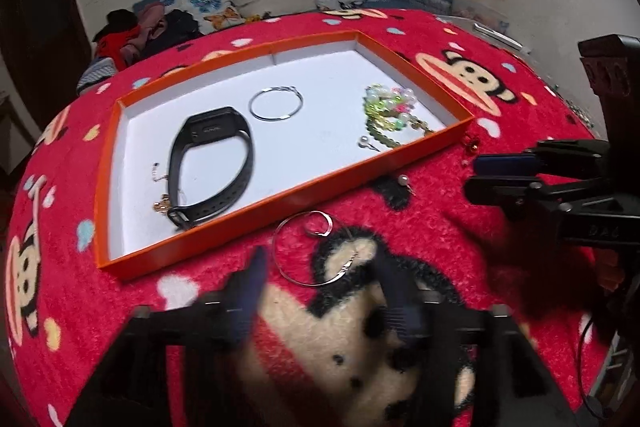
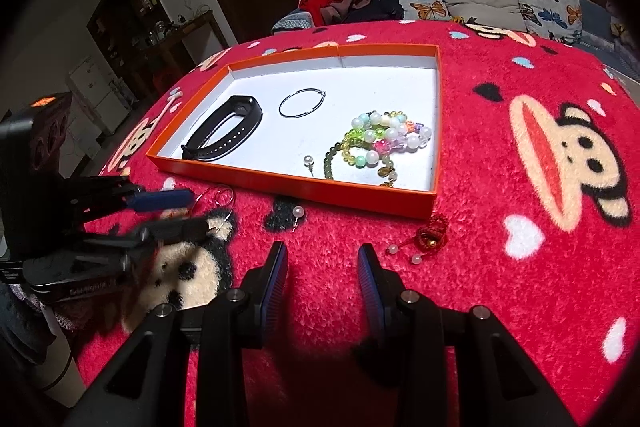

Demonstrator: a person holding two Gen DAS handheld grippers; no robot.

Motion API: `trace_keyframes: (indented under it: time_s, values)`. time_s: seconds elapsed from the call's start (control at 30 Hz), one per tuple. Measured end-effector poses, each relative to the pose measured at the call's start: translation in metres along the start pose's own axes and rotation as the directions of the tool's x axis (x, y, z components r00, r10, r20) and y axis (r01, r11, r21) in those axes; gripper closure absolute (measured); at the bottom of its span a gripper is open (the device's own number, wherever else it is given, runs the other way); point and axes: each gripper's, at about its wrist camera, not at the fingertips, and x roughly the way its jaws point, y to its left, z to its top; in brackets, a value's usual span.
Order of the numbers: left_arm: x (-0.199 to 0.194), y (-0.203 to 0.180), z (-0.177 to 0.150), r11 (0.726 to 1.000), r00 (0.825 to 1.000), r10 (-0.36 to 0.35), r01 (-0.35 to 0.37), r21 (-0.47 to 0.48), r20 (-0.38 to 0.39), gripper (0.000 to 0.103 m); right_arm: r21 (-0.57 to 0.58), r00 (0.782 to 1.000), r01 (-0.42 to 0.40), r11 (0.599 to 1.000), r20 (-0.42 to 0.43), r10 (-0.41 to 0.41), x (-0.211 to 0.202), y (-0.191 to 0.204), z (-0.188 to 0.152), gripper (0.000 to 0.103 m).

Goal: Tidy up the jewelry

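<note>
The red monkey blanket (image 2: 520,75) covers everything. Ahead of both grippers sits the orange tray (image 1: 280,195) holding a black band (image 1: 212,163), bead bracelets (image 2: 384,141) and a hoop (image 1: 275,103). Left gripper (image 1: 320,267) is spread apart, nothing gripped, big silver hoop earring (image 1: 304,251) lying between its fingers. Right gripper (image 2: 322,259) is partly open and empty, pearl stud (image 2: 298,213) just ahead.

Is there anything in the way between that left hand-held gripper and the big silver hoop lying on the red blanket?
Nothing visible. The left hand-held gripper is open right over the silver hoop, which lies on the blanket just outside the orange tray. Only the tray's low near wall separates hoop and tray floor.
</note>
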Motion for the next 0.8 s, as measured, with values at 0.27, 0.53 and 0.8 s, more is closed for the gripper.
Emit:
trace_keyframes:
  time_s: [0.27,0.53,0.8]
  values:
    - [0.005,-0.002,-0.004,0.997,1.000,-0.012,0.014,0.078,-0.023,0.040,0.019,1.000,0.021,1.000,0.002,-0.021,-0.005,-0.009,-0.002,0.063]
    - [0.015,0.011,0.003,0.987,0.997,-0.048,0.057,0.149,-0.064,0.045,0.035,0.999,0.038,0.999,0.007,-0.038,-0.009,-0.018,-0.003,0.063]
    - [0.018,0.005,0.003,0.969,0.996,-0.065,0.079,0.235,-0.066,0.055,0.042,0.999,0.049,0.998,0.006,-0.049,-0.013,-0.024,-0.004,0.063]
